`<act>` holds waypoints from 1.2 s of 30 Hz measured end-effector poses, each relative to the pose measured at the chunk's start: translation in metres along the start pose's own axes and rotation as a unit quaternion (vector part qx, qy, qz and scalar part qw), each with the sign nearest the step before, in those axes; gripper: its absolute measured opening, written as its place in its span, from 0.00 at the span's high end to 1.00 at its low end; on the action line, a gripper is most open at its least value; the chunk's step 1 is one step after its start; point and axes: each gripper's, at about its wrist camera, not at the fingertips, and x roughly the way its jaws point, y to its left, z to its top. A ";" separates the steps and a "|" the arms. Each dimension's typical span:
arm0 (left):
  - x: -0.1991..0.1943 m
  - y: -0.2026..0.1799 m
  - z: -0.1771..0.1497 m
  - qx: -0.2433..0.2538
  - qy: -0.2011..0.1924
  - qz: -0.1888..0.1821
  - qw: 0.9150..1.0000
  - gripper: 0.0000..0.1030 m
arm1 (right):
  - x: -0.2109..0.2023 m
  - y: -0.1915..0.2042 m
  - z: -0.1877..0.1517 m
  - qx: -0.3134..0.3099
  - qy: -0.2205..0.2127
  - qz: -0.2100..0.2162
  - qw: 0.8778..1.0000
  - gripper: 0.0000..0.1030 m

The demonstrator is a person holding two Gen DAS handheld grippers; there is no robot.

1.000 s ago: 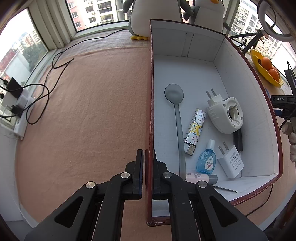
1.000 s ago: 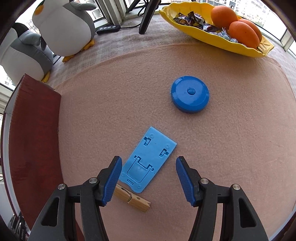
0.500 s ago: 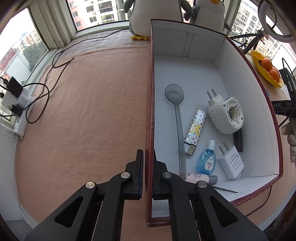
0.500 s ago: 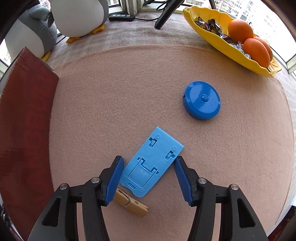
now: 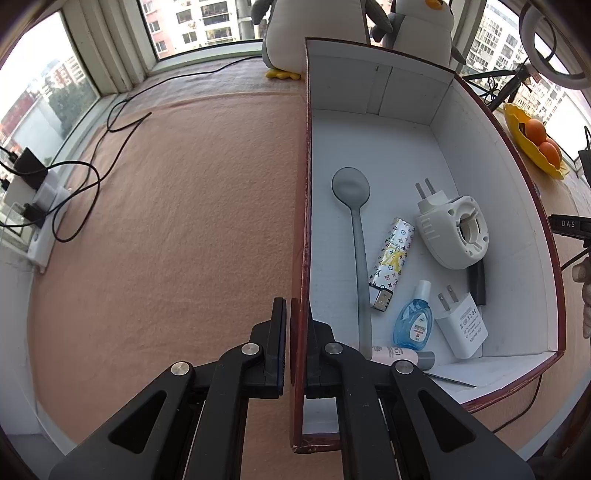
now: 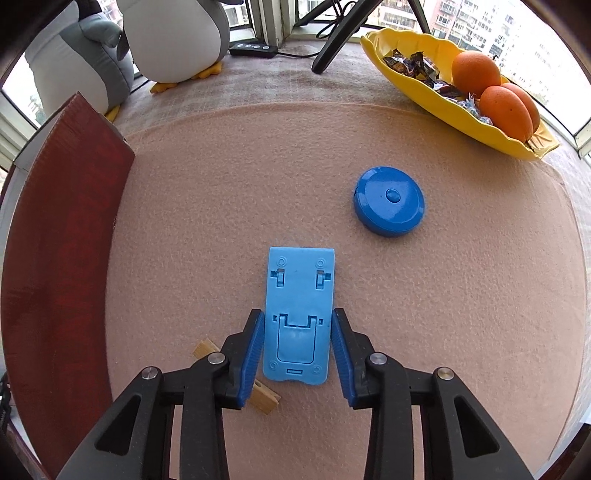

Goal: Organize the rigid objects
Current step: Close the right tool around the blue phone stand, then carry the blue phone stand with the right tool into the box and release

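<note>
Left wrist view:
box: red outside, white inside (image 5: 480, 110), on the pink-felt counter (image 5: 184, 221)
left hand-held gripper: (image 5: 295, 332) clamped on the box's near left wall, one finger outside, one inside
box contents: grey spoon (image 5: 356, 236) nearest the clamped wall; patterned lighter (image 5: 391, 256) just beside its handle; white plug-in device (image 5: 452, 232) toward the far-side wall; blue dropper bottle (image 5: 413, 321) and white charger (image 5: 461, 325) near the front wall; small tube (image 5: 397, 355) lying at the front wall
outside box: power strip with black cables (image 5: 33, 192) well apart on the clamped-wall side; two plush penguins (image 5: 314, 33) behind the back wall

Right wrist view:
right hand-held gripper: (image 6: 297, 349) jaws closing, straddling the lower half of the blue phone stand (image 6: 299, 314); pads just beside its long edges, contact unclear
blue phone stand: flat on the counter, outside the box, well apart from its red wall (image 6: 62, 258)
wooden clothespin: (image 6: 264, 400) partly under the left finger, at the stand's lower corner
blue round tape measure: (image 6: 388, 205) on the counter, beyond the stand on the side away from the box
yellow dish: (image 6: 417, 92) with oranges and sweets, beyond the tape measure
</note>
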 end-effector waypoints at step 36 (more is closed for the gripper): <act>-0.005 0.000 -0.006 -0.050 -0.016 0.013 0.999 0.95 | -0.119 0.176 -0.041 -0.254 -0.122 0.123 0.951 0.68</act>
